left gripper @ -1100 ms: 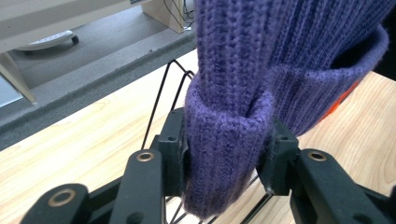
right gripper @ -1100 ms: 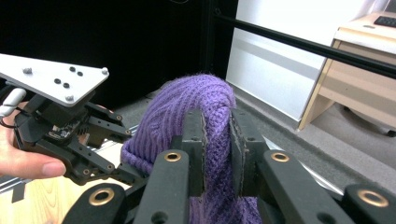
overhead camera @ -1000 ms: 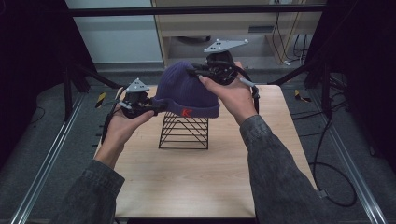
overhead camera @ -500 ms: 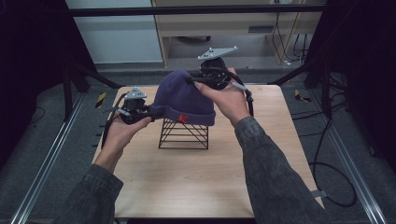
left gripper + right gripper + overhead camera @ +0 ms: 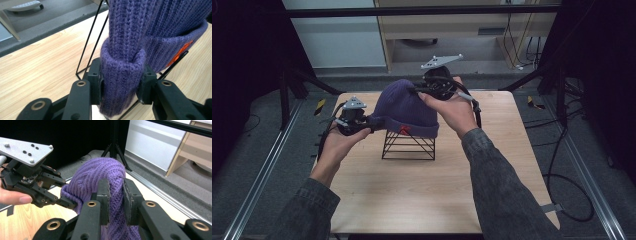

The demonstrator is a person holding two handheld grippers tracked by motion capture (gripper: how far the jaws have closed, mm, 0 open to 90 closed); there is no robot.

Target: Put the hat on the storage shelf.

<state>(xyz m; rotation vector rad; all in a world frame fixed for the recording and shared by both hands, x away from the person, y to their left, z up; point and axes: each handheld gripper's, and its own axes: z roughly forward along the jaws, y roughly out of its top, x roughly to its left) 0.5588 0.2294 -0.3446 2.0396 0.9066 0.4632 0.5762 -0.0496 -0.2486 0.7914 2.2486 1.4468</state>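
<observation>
A purple knit beanie (image 5: 408,107) with a small red tag (image 5: 403,130) hangs over a black wire stand (image 5: 408,144) at the middle of the wooden table (image 5: 422,190). My left gripper (image 5: 373,121) is shut on the folded brim (image 5: 122,75) at the hat's left side. My right gripper (image 5: 417,91) is shut on a ridge of knit at the crown (image 5: 115,187), up and to the right. In the right gripper view the other gripper (image 5: 67,203) pinches the brim lower left. The stand's top is hidden under the hat.
The wire stand's legs (image 5: 92,45) run close beside my left gripper's jaws. Light wooden furniture (image 5: 462,30) stands on the floor beyond the table's far edge. Cables (image 5: 562,165) lie on the floor to the right, dark frame rails (image 5: 267,165) to the left.
Both grippers, still holding the beanie, have shifted a little toward the far side, and the hat has settled lower over the stand.
</observation>
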